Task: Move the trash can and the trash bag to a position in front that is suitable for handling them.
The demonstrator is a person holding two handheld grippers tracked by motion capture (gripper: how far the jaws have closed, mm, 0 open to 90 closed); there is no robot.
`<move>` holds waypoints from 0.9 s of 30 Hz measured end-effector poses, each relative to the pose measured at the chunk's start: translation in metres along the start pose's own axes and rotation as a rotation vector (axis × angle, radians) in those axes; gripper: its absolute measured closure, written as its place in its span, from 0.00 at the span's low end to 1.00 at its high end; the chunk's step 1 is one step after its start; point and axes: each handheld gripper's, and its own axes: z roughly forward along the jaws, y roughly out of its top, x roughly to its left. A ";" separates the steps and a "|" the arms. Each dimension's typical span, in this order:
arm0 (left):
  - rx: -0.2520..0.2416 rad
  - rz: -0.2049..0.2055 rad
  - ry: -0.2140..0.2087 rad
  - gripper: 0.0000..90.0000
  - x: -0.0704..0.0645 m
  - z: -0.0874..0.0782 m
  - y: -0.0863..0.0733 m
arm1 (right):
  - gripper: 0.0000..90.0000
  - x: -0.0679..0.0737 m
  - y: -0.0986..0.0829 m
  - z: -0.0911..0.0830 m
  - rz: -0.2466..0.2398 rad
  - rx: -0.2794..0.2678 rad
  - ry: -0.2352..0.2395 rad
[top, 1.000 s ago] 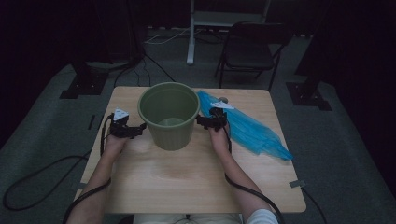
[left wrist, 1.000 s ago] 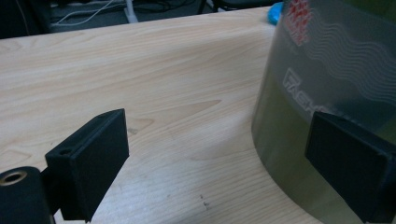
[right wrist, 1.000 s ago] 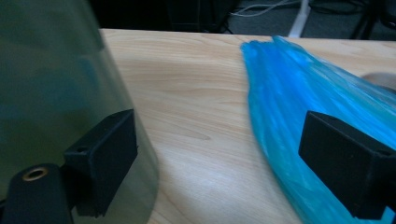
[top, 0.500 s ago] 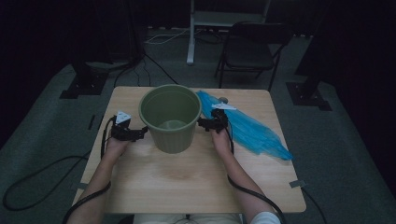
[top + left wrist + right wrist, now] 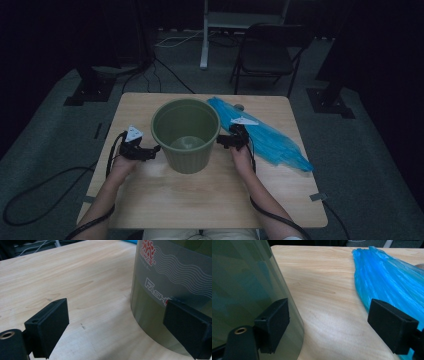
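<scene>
An olive-green plastic bin [image 5: 186, 135] stands upright on the wooden table [image 5: 200, 200], with nothing inside that I can see. My left gripper [image 5: 152, 150] is open at the bin's left side, its far jaw right against the printed wall of the bin [image 5: 175, 277]. My right gripper [image 5: 222, 140] is open at the bin's right side. In the right gripper view one jaw lies against the bin [image 5: 242, 285] and the other hangs over the blue plastic bag [image 5: 392, 282]. That bag [image 5: 265, 137] lies flat to the right of the bin.
Bare tabletop [image 5: 75, 277] stretches left of the bin and along the near edge. A folding chair [image 5: 267, 55] and a stand [image 5: 204, 35] are on the floor beyond the table. Cables [image 5: 30, 200] trail over the floor at the left.
The bin and both grippers have shifted a little toward the person's side of the table. Both grippers stay at the bin's sides.
</scene>
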 end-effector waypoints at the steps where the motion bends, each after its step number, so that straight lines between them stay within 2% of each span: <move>1: 0.001 0.004 -0.005 0.08 -0.001 -0.002 -0.001 | 0.19 0.001 -0.002 -0.002 -0.003 -0.001 0.004; 6: 0.010 0.019 -0.026 0.08 -0.009 -0.011 -0.006 | 0.19 0.006 -0.012 -0.015 -0.017 -0.007 0.016; 10: 0.018 0.045 -0.027 0.08 -0.016 -0.019 -0.008 | 0.19 0.010 -0.018 -0.026 -0.028 -0.001 0.027; 16: 0.010 0.053 -0.036 0.08 -0.025 -0.031 -0.017 | 0.19 0.018 -0.029 -0.040 -0.053 0.001 0.043; 27: 0.011 0.063 -0.057 0.08 -0.038 -0.051 -0.030 | 0.19 0.030 -0.043 -0.058 -0.064 0.013 0.064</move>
